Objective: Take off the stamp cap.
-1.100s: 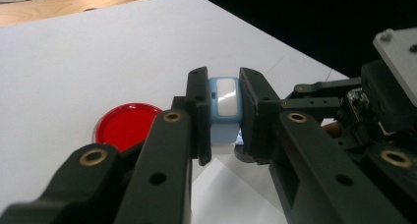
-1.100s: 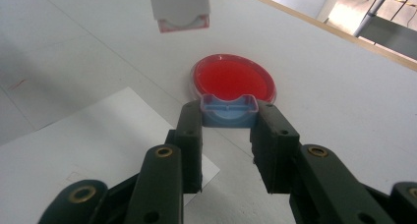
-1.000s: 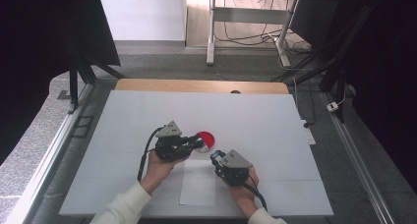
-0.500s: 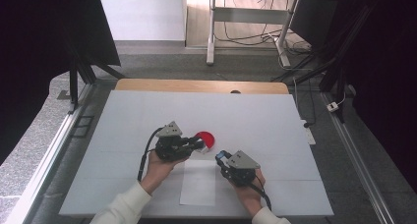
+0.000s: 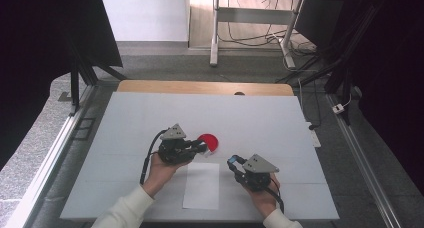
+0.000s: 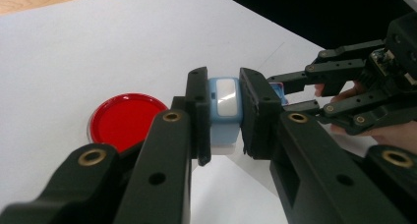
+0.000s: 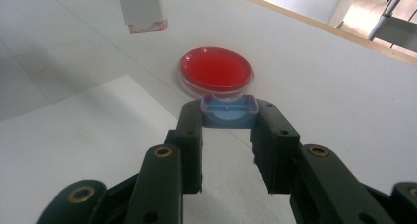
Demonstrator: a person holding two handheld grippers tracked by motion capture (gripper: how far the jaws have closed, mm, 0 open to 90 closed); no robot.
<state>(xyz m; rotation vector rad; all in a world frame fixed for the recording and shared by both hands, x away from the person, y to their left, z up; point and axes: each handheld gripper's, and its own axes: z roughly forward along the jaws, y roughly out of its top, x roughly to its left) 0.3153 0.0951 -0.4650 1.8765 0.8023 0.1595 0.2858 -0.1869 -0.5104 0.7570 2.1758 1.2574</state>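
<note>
Left gripper view shows the left gripper point(image 6: 223, 116) clamped on a pale blue case point(image 6: 223, 111), its white end pointing away. Risk 1: the jaws hold the case only at their tips, so a twist could let it slip onto the white table point(image 5: 260, 118). Risk 2: the right gripper point(image 7: 228, 117) pinches a small blue cap point(image 7: 228, 111) just as shallowly, and a bump could drop it. The case hangs just above the table, right beside the red dish point(image 5: 208, 141); the cap sits nearer, to the right, beyond the white paper sheet point(image 5: 201, 185).
</note>
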